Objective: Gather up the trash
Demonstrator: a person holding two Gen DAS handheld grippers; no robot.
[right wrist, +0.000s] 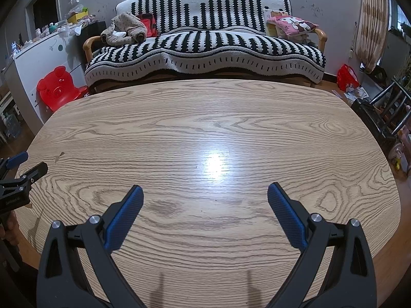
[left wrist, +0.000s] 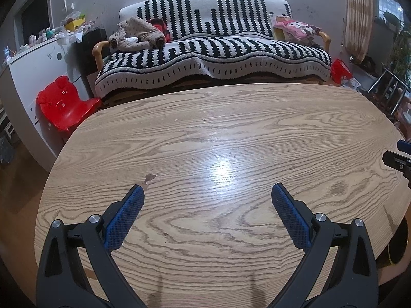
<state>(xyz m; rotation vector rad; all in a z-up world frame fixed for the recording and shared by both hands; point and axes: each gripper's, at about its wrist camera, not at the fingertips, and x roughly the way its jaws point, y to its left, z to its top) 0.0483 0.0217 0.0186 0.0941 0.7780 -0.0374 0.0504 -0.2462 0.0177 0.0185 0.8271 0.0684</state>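
A wooden table (left wrist: 218,128) fills both views. In the left wrist view my left gripper (left wrist: 207,188) is open and empty, held just above the tabletop. A small brown scrap or chipped mark (left wrist: 149,178) lies on the table just beyond its left fingertip; it also shows in the right wrist view (right wrist: 59,155). In the right wrist view my right gripper (right wrist: 205,189) is open and empty above the table (right wrist: 218,118). The left gripper shows at that view's left edge (right wrist: 25,164). The right gripper shows at the left view's right edge (left wrist: 397,157).
A black-and-white striped sofa (left wrist: 213,51) stands behind the table with clothes (left wrist: 136,34) and a pink cushion (left wrist: 298,29) on it. A red child's chair (left wrist: 64,102) and a white cabinet (left wrist: 33,69) stand at left. A red bag (right wrist: 346,77) and a dark chair (right wrist: 380,118) are at right.
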